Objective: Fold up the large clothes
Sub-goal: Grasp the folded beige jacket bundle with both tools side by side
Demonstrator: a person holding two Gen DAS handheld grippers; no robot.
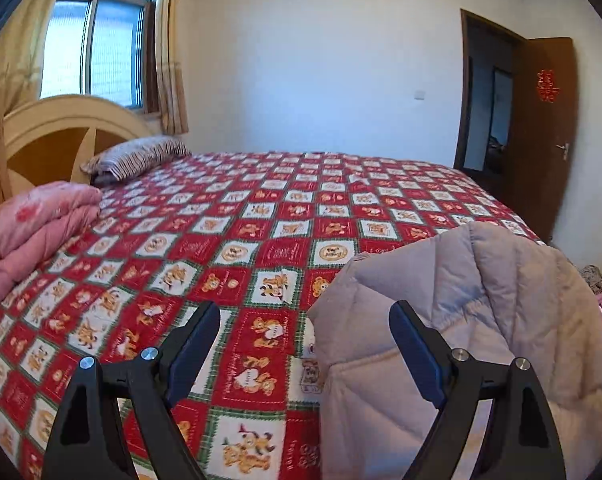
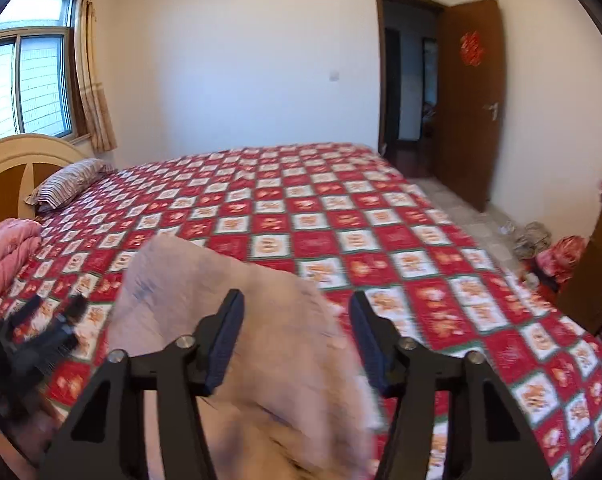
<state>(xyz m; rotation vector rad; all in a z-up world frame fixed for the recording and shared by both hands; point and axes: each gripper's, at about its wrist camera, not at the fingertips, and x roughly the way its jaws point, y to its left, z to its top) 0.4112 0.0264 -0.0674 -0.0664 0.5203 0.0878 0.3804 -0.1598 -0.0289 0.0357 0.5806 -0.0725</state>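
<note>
A pale pink quilted jacket lies bunched on the red patterned bed cover at the near edge of the bed. My left gripper is open above the cover, its right finger over the jacket's left edge. In the right wrist view the jacket is blurred and lies under and between the open fingers of my right gripper. The left gripper shows to the left of the jacket there. Neither gripper grips the cloth.
A folded pink quilt and a striped pillow lie by the headboard on the left. An open brown door is at the far right. Bags and clutter lie on the floor right of the bed.
</note>
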